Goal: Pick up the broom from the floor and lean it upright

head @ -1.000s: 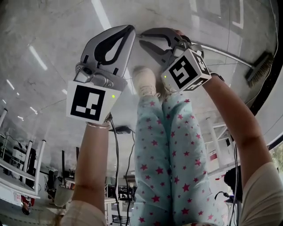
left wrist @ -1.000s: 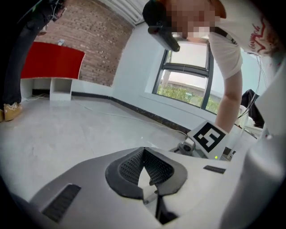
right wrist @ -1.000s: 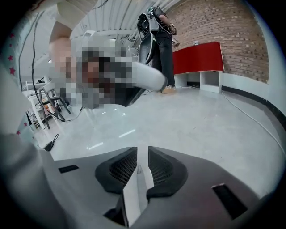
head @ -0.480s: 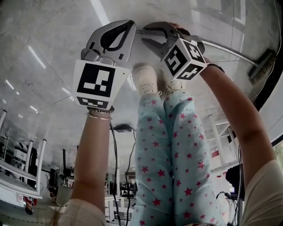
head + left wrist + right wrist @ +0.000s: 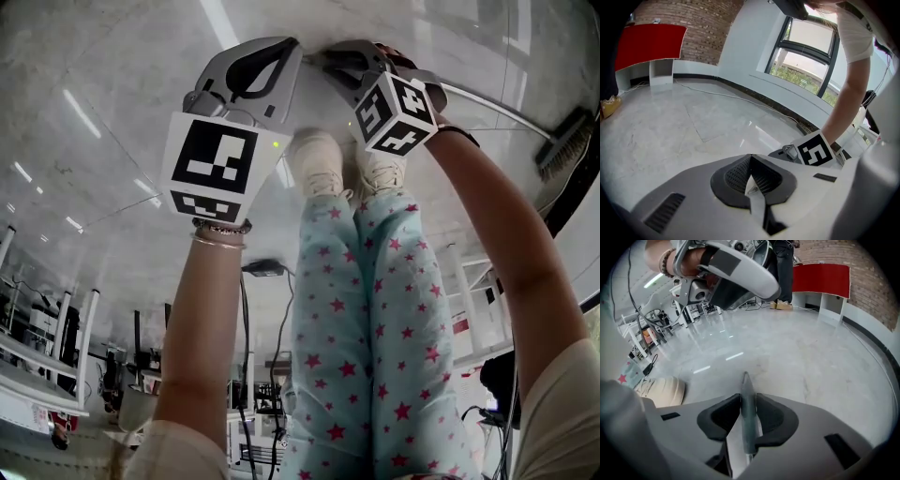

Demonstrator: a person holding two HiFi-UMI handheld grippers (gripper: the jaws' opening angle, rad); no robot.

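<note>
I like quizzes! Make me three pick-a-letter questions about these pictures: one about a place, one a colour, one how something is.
1. Where is the broom? A on the floor, right side B on a shelf C leaning on a wall
2. The trousers are: A green B light blue with pink stars C black
3. The left gripper has jaws: A shut, empty B wide apart C holding a shoe
Answers: A, its brush lies at the head view's right edge; B, stars dot both legs; A, its pads meet with nothing between.

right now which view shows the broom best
Head view: the broom lies at right, brush and handle visible. Right gripper view shows only its handle end between the right tool's jaws; left gripper view, none.
</note>
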